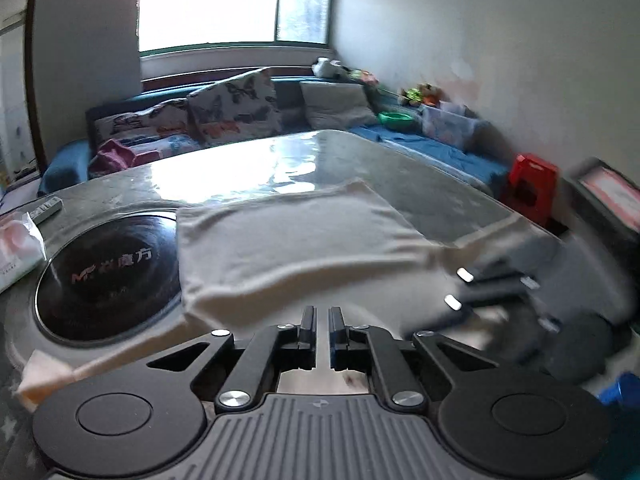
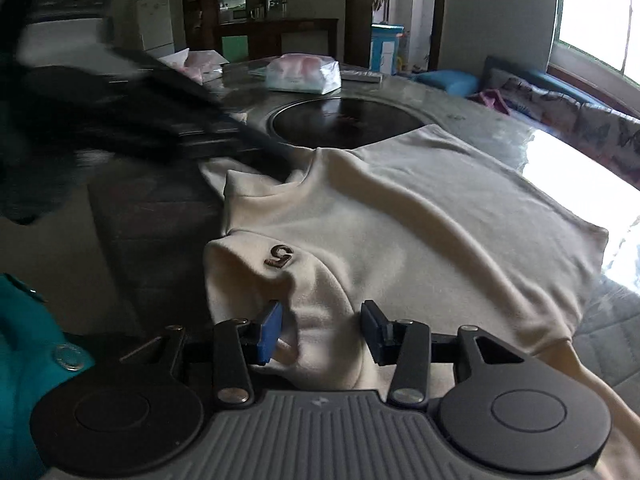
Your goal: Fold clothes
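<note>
- The cream garment [image 2: 400, 208] lies spread on the grey stone-look table [image 2: 472, 120]; its knit looks soft and matte, with long shallow wrinkles across the body.
- Right wrist view: the right gripper [image 2: 321, 330] stands with its blue-padded fingers [image 2: 270, 330] well apart, a raised fold of the garment between them; neither pad is seen pressing the cloth.
- Only this view shows the ribbed collar [image 2: 260, 196] and a small dark "5" emblem [image 2: 280, 257] near the shoulder.
- Also only here: a white soft plastic pack [image 2: 306, 74] at the table's far side, and a teal sleeve with a metal snap [image 2: 24, 344] at lower left.
- The left gripper [image 2: 240, 132] shows here as a dark blurred shape reaching to the garment's far edge near the collar; its fingertips are not readable.
- Left wrist view: the left gripper [image 1: 322, 322] has its black fingers nearly together, a narrow slit between them; whether cloth is pinched there cannot be told.
- From this side the garment [image 1: 296, 248] appears as a flat rectangular panel, one edge overlapping the round glossy black cooktop [image 1: 108, 276] set into the table [image 1: 400, 160].
- The right gripper [image 1: 500, 292] shows here blurred, at the garment's right edge.
- Only this view shows the bright window [image 1: 236, 4], the patterned cushions [image 1: 236, 104] and blue bench [image 1: 440, 148] below it, and a red stool [image 1: 532, 188].
</note>
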A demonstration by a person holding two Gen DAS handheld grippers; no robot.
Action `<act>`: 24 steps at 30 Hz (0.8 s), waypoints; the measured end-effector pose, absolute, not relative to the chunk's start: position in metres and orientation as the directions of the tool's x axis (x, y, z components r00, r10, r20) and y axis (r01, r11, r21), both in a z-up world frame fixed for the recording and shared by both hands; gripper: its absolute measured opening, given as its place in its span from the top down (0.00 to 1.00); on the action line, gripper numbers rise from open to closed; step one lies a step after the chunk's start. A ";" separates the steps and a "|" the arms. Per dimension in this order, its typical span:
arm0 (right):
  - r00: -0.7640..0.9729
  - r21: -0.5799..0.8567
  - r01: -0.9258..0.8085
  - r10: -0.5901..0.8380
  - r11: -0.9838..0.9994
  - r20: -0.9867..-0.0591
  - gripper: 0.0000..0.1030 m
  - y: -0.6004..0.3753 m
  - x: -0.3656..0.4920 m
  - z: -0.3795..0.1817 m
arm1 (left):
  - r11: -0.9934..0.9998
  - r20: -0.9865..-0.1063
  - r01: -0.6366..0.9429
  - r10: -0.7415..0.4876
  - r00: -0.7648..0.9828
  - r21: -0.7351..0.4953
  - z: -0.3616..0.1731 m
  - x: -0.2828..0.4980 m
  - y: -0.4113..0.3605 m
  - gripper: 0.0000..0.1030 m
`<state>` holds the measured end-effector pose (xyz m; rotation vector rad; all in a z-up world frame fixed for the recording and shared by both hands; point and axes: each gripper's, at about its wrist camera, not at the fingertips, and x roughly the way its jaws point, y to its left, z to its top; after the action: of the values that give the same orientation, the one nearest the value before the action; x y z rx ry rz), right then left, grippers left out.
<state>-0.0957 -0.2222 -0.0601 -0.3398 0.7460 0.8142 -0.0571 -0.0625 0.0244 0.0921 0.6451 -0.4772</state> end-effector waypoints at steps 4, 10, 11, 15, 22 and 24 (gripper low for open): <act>0.430 0.002 -0.779 0.537 0.627 -0.726 0.58 -0.223 -0.095 -0.055 | 0.897 -0.662 0.437 -0.366 0.654 -0.065 0.002 -0.038 -0.066 0.89; 0.424 0.082 -0.745 0.566 0.662 -0.707 0.57 -0.241 -0.073 -0.041 | 0.871 -0.690 0.490 -0.376 0.619 -0.035 -0.010 -0.064 -0.054 0.83; 0.432 0.093 -0.733 0.567 0.674 -0.701 0.57 -0.245 -0.068 -0.039 | 0.864 -0.692 0.502 -0.382 0.613 -0.032 -0.009 -0.068 -0.053 0.83; 0.475 0.120 -0.672 0.550 0.731 -0.687 0.57 -0.255 -0.038 -0.033 | 0.857 -0.688 0.515 -0.389 0.612 -0.026 -0.001 -0.063 -0.054 0.83; 0.554 0.102 -0.550 0.453 0.829 -0.698 0.57 -0.262 0.017 -0.036 | 0.818 -0.644 0.568 -0.482 0.593 -0.090 -0.001 -0.031 -0.088 0.84; 0.572 0.101 -0.511 0.426 0.853 -0.701 0.57 -0.263 0.033 -0.039 | 0.792 -0.648 0.600 -0.515 0.561 -0.110 -0.005 -0.030 -0.096 0.84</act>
<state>0.0328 -0.2630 -0.0394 -0.1170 0.7893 0.5510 -0.0296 -0.0962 -0.0051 0.1286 0.7194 -0.6588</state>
